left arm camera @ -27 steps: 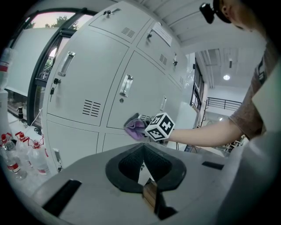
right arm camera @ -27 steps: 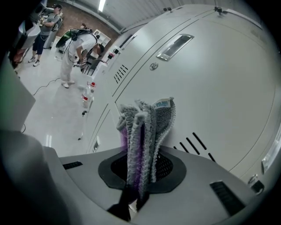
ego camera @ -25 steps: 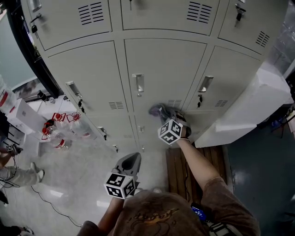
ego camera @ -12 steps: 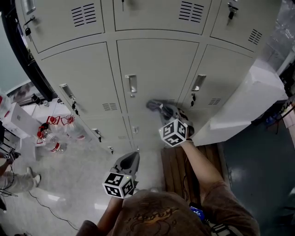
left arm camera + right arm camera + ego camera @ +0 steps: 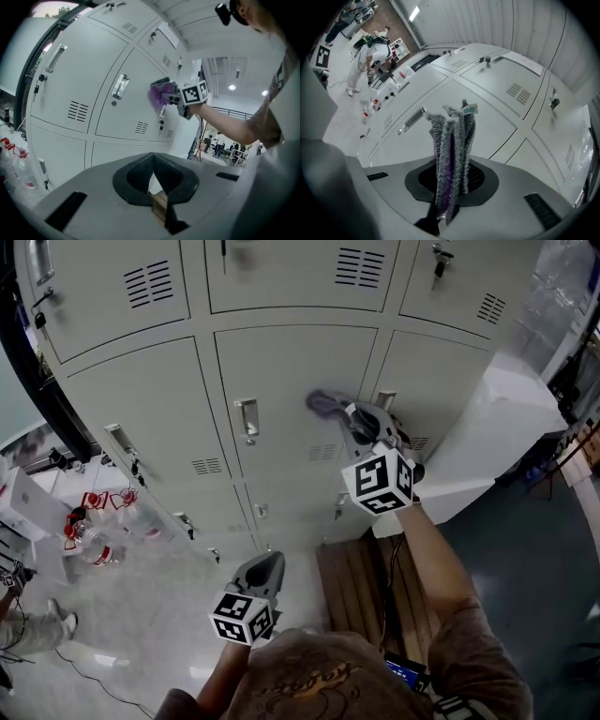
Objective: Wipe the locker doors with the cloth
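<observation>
A bank of pale grey lockers (image 5: 300, 381) fills the head view. My right gripper (image 5: 352, 418) is shut on a purple-grey cloth (image 5: 325, 404), pressed to the upper right of the middle door, right of its handle (image 5: 247, 416). In the right gripper view the cloth (image 5: 452, 154) stands folded between the jaws, its tip near the door (image 5: 487, 117). The left gripper view shows the cloth (image 5: 158, 93) on the door as well. My left gripper (image 5: 265, 570) hangs low, away from the lockers, shut with nothing in it (image 5: 152, 180).
A white slab (image 5: 487, 437) leans against the lockers at the right. A wooden bench (image 5: 361, 587) lies on the floor below my right arm. Bottles (image 5: 94, 521) and boxes sit on the floor at the left. A person in white (image 5: 368, 61) stands far off.
My right gripper has carried the cloth up the middle door, from near the lower vents to beside the handle's height. The left gripper has stayed low.
</observation>
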The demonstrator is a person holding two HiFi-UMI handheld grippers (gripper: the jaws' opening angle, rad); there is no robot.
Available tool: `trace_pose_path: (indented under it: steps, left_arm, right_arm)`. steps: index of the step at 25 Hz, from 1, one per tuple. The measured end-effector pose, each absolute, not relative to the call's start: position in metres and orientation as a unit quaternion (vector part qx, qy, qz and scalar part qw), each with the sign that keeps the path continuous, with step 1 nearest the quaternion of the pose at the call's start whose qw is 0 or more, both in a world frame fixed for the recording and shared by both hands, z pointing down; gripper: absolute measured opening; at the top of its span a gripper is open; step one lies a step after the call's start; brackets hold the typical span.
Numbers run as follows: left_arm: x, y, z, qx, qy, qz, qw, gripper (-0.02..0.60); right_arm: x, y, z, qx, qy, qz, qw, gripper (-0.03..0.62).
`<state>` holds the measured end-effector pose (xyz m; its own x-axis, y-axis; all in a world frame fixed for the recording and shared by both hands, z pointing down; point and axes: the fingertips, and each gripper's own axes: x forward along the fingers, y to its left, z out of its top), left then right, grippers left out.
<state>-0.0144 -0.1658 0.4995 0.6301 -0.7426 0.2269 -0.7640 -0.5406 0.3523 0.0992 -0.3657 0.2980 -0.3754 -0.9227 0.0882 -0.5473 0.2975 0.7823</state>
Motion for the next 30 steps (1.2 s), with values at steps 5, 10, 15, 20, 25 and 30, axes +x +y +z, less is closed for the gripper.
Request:
trace_pose_path:
  steps: [5, 10, 15, 20, 25, 30]
  left_arm:
    - [-0.014, -0.166, 0.498, 0.88, -0.423, 0.025, 0.214, 0.005]
    - [-0.017, -0.168, 0.496, 0.879, -0.423, 0.017, 0.22, 0.005]
    - [-0.02, -0.167, 0.498, 0.878, -0.425, 0.017, 0.221, 0.004]
    - [-0.022, -0.165, 0.499, 0.876, -0.428, 0.019, 0.221, 0.005]
    - [-0.025, -0.164, 0.499, 0.874, -0.432, 0.019, 0.221, 0.005]
    - [-0.027, -0.163, 0.5, 0.873, -0.433, 0.019, 0.222, 0.005]
  right_arm:
    - [0.109, -0.361, 0.221, 0.508, -0.725, -0.395, 0.247, 0.054]
    - [0.119, -0.361, 0.157, 0.526, -0.694, -0.437, 0.226, 0.054]
    - [0.127, -0.364, 0.12, 0.542, -0.672, -0.456, 0.215, 0.054]
    - [0.129, -0.373, 0.115, 0.555, -0.655, -0.463, 0.22, 0.054]
    - [0.126, -0.389, 0.133, 0.553, -0.66, -0.452, 0.233, 0.054]
    - [0.124, -0.398, 0.146, 0.555, -0.66, -0.448, 0.238, 0.054]
